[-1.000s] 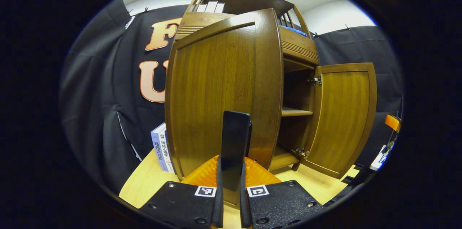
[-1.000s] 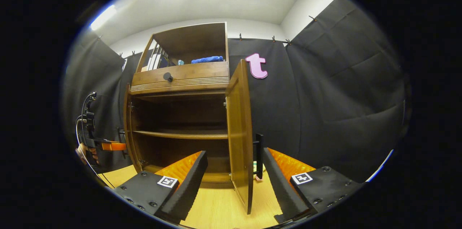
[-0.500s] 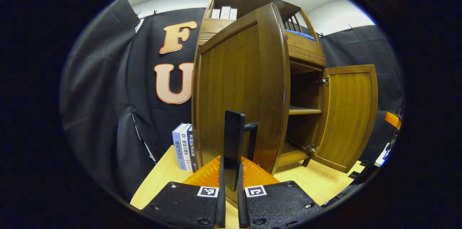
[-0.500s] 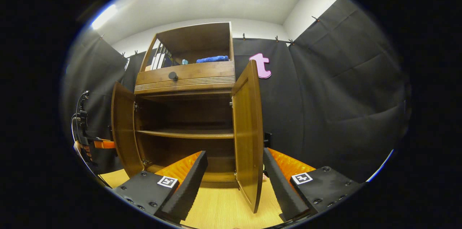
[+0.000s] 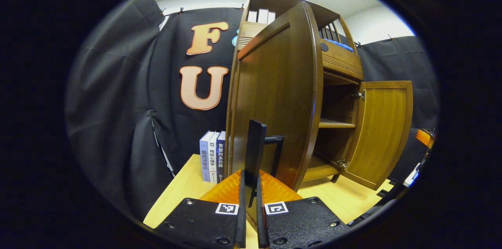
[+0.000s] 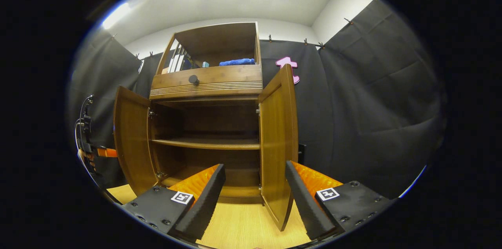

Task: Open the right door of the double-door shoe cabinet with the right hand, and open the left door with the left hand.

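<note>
The wooden shoe cabinet [image 6: 208, 84] stands with both doors swung out and its inner shelf [image 6: 204, 144] bare. In the left gripper view the left door [image 5: 274, 92] shows its outer face, with its dark bar handle [image 5: 277, 155] just right of my left gripper [image 5: 255, 127], which is shut; whether it touches the bar I cannot tell. The right door [image 6: 276, 139] stands edge-on between the fingers of my open right gripper [image 6: 255, 166], neither finger pressing on it. The right door [image 5: 382, 131] is also in the left gripper view. The left gripper [image 6: 94, 151] appears at the far left.
Three upright books [image 5: 213, 155] stand on the light wood tabletop [image 5: 180, 190] left of the cabinet. A drawer with a dark knob [image 6: 193, 79] sits above the doors. On the top shelf lie a blue cloth [image 6: 237, 62] and more books [image 6: 178, 62]. Black cloth walls surround everything.
The left door has swung further out with my shut left gripper by its handle. The right door has also opened wider. My right gripper has stayed open around its edge.
</note>
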Tool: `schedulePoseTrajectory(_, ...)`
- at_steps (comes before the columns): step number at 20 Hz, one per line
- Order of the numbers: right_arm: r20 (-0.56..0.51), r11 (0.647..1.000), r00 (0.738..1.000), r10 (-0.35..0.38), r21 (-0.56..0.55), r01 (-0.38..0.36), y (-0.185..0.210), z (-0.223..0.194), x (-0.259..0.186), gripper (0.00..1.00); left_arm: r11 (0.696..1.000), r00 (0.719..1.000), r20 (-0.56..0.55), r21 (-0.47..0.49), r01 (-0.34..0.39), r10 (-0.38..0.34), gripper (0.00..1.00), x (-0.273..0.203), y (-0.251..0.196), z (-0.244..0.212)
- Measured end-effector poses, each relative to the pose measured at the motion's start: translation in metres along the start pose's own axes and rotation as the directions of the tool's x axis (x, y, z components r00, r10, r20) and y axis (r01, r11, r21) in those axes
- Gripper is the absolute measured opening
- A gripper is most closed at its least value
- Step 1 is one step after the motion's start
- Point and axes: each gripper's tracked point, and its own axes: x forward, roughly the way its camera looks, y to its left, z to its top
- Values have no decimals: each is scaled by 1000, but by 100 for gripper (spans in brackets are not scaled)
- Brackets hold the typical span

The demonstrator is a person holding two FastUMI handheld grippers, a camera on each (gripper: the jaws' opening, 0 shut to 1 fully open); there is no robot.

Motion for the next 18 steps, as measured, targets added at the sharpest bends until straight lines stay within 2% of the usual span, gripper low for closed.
schedulePoseTrajectory(5,6,1000,1000,4,-4,-4,6,4,1,99,997,997,2,11,-77,77,9,-9,29,-1)
schedulePoseTrajectory(13,-17,999,999,39,7,-39,21,4,9,99,998,999,-16,-45,-41,41,9,-42,15,-5)
schedulePoseTrajectory(18,-22,998,998,53,17,-52,20,8,7,99,997,996,40,19,-74,74,10,-68,2,25)
